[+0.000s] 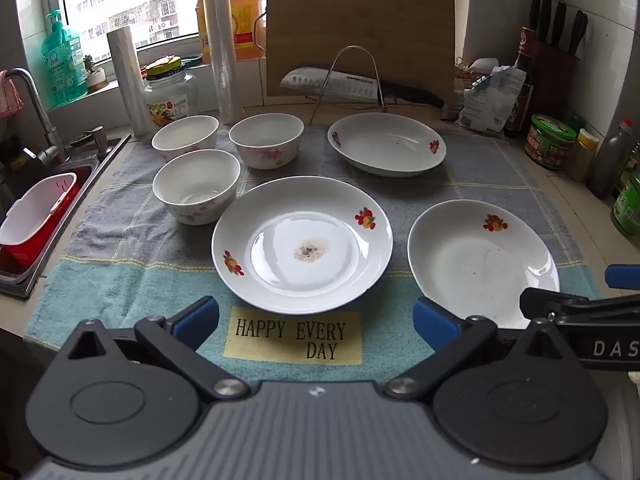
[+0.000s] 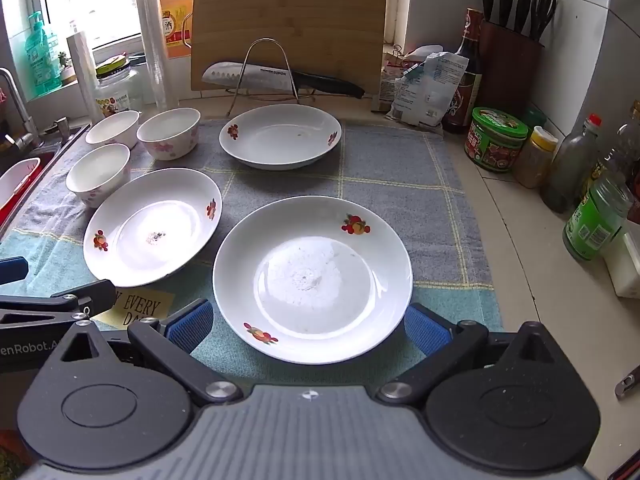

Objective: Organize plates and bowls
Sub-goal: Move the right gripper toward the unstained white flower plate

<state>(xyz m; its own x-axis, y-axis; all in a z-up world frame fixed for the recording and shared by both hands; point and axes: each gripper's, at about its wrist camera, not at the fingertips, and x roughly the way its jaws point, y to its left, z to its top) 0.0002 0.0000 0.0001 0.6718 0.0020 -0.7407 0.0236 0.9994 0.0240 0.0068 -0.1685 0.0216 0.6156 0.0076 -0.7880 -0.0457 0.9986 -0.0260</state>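
Looking down along both tools, we note the left hand-held gripper (image 1: 316, 320) spread wide with nothing between its blue pads, hovering over the near edge of the checked towel (image 1: 120, 240) that covers the counter (image 2: 540, 280). The right hand-held gripper (image 2: 308, 326) is likewise spread wide and empty, its pads flanking, without touching, the near rim of the right plate (image 2: 312, 276). We count three white plates with fruit motifs: the right plate, a middle plate (image 1: 302, 242) just beside it and directly ahead of the left tool, and a far plate (image 1: 386, 144) lying apart from both, in front of a wire rack (image 1: 348, 80). The middle plate shows a dark speckled mark at its centre. Three white bowls with pink flowers sit upright in a cluster at the left of the towel: near bowl (image 1: 196, 186), back-left bowl (image 1: 186, 136), back-right bowl (image 1: 266, 140); the near bowl is close to the middle plate's rim. A knife (image 1: 332, 84) rests across the rack against a wooden cutting board (image 1: 360, 32). A sink (image 1: 52, 184) adjoins the towel's left.
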